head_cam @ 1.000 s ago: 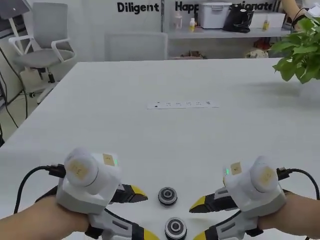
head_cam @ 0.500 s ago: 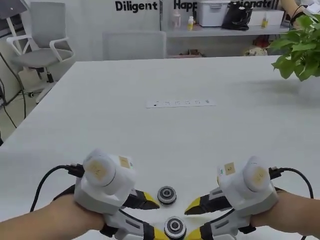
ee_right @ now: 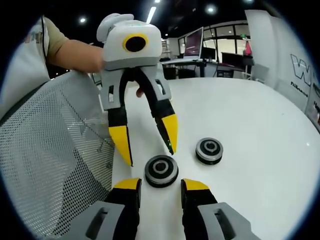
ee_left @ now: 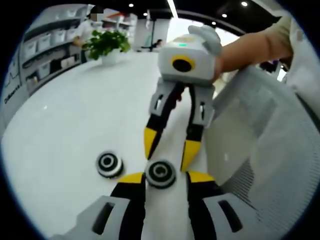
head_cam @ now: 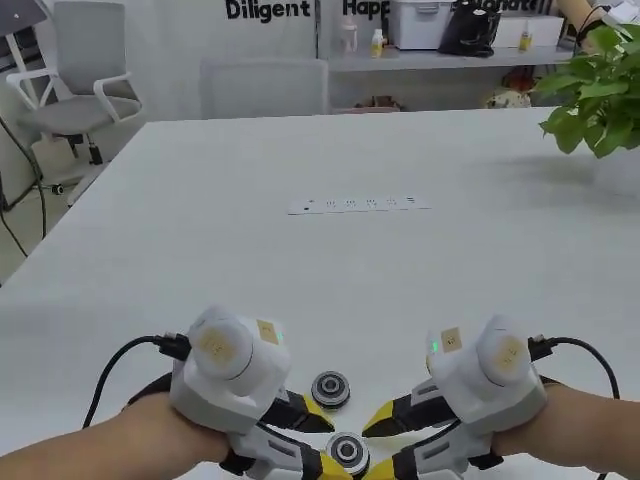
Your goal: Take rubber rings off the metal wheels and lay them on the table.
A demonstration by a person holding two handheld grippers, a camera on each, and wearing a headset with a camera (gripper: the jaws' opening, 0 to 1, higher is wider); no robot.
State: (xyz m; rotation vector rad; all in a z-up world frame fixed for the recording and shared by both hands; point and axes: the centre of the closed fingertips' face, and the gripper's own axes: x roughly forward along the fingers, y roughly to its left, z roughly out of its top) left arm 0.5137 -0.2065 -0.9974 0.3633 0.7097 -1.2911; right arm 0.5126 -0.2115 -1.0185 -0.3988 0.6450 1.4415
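Observation:
Two metal wheels with black rubber rings lie flat on the white table (head_cam: 320,270). The near wheel (head_cam: 347,452) (ee_left: 160,173) (ee_right: 161,170) sits between the two grippers, which face each other. My left gripper (head_cam: 325,444) (ee_left: 166,177) is open, its yellow tips either side of this wheel. My right gripper (head_cam: 374,447) (ee_right: 161,184) is open too, its tips just short of the same wheel. The far wheel (head_cam: 330,388) (ee_left: 109,164) (ee_right: 209,150) lies free a little beyond. Nothing is held.
A white power strip (head_cam: 350,205) lies mid-table. A potted plant (head_cam: 595,90) stands at the far right, an office chair (head_cam: 85,70) at the far left, shelves behind. A mesh chair (ee_right: 60,150) is by the table's near edge.
Both grippers have closed in on the near wheel from either side, the left one moving further. The wheels have not moved.

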